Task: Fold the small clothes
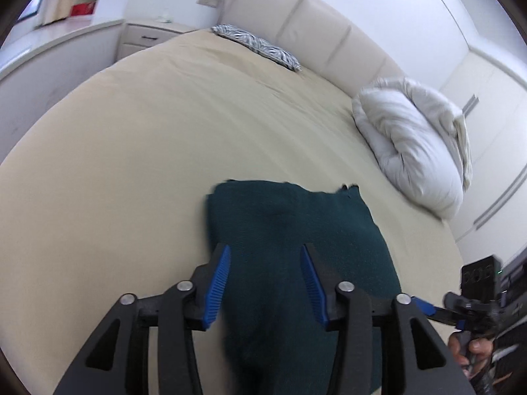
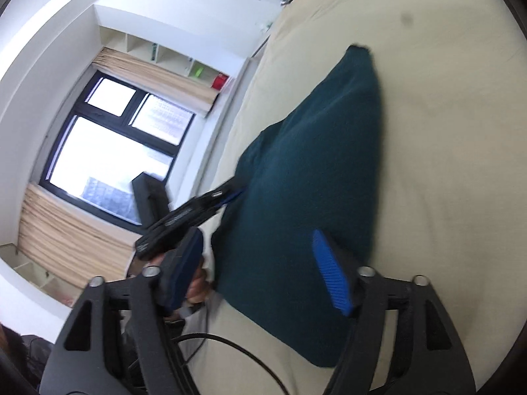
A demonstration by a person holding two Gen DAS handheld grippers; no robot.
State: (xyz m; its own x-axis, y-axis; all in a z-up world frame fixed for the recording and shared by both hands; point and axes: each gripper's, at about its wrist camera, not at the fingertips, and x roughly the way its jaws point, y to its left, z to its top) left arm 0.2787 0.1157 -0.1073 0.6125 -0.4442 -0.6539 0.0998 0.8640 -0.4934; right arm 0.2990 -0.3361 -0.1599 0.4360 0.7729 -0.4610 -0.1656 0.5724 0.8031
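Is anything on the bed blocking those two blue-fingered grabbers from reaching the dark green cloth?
Nothing visible does. The dark green garment lies flat on the beige bed sheet, directly below the open left gripper and the open right gripper. The white duvet and striped pillow lie well beyond it.

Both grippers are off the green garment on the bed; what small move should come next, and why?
Probably lower the open left gripper onto the near edge of the dark green garment and pinch it: the garment lies flat on the bed, and neither gripper holds it.
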